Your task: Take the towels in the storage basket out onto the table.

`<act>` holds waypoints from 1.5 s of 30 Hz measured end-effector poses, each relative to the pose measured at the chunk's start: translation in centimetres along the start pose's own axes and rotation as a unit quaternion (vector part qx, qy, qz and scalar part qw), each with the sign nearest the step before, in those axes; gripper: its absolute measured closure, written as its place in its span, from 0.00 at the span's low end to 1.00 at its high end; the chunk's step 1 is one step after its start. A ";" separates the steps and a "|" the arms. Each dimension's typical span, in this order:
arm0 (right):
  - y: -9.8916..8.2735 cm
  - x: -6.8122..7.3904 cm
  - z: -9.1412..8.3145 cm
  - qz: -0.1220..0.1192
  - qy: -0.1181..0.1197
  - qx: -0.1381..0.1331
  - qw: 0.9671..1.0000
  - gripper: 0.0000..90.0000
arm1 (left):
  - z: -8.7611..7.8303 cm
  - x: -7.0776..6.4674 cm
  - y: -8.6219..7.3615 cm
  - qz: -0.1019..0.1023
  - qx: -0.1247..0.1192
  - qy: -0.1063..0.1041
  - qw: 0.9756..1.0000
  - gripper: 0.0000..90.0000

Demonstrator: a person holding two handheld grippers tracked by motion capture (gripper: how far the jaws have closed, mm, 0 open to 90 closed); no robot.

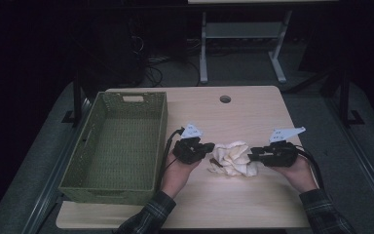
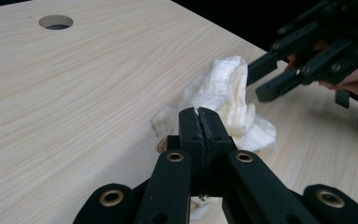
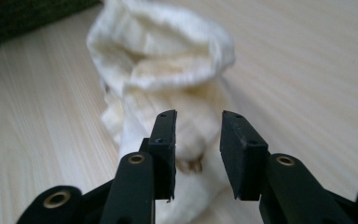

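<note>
Left claw (image 1: 209, 147) clamped shut (right claw (image 1: 254, 154) parted)

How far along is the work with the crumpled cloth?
Done: left gripper is clamped on the crumpled cream cloth's edge. In hand: right gripper stands open just short of its other side. Left: gripping there; the woven green basket holds nothing yet.

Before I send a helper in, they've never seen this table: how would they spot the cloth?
Start at the pale wooden table and its green woven basket on the left. Just right of the basket, between the two hand-held grippers, lies a crumpled cream-white cloth. It is the lone soft, pale heap among black tools.
</note>
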State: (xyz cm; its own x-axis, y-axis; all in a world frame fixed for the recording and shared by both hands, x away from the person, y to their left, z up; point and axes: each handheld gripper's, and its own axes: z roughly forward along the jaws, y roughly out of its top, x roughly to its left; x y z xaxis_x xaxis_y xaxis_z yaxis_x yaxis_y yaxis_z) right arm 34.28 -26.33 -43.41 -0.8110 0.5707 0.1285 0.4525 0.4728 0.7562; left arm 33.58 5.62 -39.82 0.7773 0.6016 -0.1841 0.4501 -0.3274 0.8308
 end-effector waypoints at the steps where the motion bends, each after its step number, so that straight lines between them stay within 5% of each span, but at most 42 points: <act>1: -0.3 0.0 0.2 0.002 0.000 0.004 1.000 0.72 | 0.0 0.1 0.0 -0.001 0.000 0.000 1.000 0.99; 8: -0.8 0.6 1.1 -0.003 0.017 0.008 1.000 0.71 | 0.1 0.1 -0.2 -0.002 0.004 0.000 1.000 0.99; 12: -0.8 0.6 1.9 -0.007 0.004 0.023 1.000 0.92 | 0.0 0.1 -0.2 -0.003 0.002 0.000 1.000 0.99; 14: -0.9 0.5 1.8 -0.007 0.004 0.023 1.000 0.95 | 0.0 0.1 -0.1 -0.003 0.001 0.000 1.000 0.99; 25: -0.1 -0.4 -1.9 -0.011 -0.018 -0.018 1.000 0.96 | -0.2 0.1 0.9 -0.005 -0.004 0.002 1.000 0.99; 35: 1.4 -3.1 -6.0 0.001 -0.065 -0.062 0.996 0.96 | -0.4 0.6 4.0 -0.013 -0.030 0.027 0.999 0.99; 45: 3.4 -6.7 -5.3 0.015 -0.083 -0.056 0.995 0.96 | 2.3 3.1 5.9 -0.018 -0.025 0.081 0.996 0.99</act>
State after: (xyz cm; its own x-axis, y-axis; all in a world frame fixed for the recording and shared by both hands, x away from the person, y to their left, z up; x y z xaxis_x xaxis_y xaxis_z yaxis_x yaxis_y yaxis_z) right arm 39.35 -32.08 -38.32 -0.7219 0.6901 0.0513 0.4236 0.3820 0.8214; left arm 39.66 3.85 -36.72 0.6780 0.7233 -0.1309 0.4507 -0.2685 0.8513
